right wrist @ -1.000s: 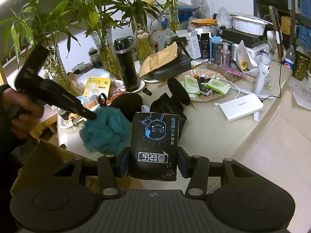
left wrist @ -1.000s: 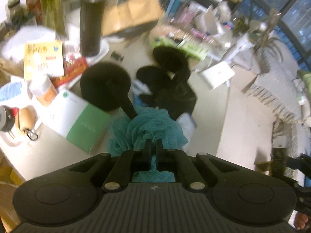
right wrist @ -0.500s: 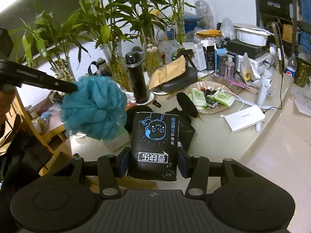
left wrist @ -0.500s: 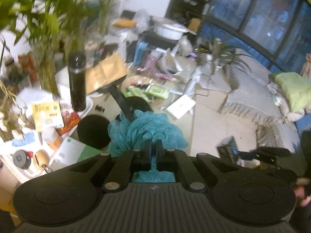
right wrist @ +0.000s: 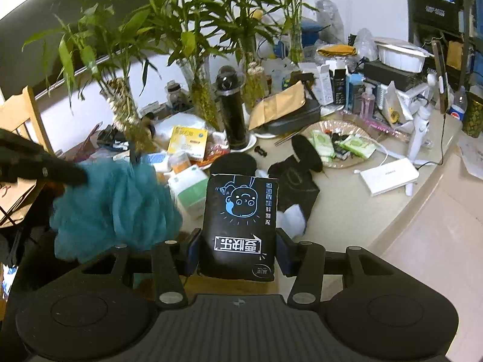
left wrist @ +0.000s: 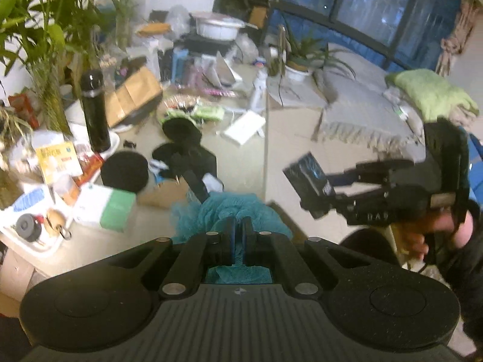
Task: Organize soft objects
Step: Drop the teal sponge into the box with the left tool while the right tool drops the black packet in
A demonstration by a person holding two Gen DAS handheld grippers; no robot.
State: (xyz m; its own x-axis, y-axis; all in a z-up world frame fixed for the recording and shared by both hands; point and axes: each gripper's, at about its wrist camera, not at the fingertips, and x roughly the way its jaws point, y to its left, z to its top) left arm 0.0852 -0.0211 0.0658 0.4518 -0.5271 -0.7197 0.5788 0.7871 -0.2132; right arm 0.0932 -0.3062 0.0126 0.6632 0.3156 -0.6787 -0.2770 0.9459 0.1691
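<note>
While clamped on teal mesh bath pouf point(left wrist: 232, 211), left gripper point(left wrist: 238, 226) hangs off cluttered beige table point(right wrist: 347, 211) edge; right gripper point(right wrist: 238, 253) pinches black printed soft pack point(right wrist: 240, 226) beside pouf.

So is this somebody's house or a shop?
Most likely a home, a lived-in living room. A cluttered table holds bamboo plants in vases and a black flask, and beyond it are a sofa with a green cushion and dark windows.

teal mesh pouf point(left wrist: 232, 211) held aloft, black pack point(right wrist: 240, 226) upright
</note>
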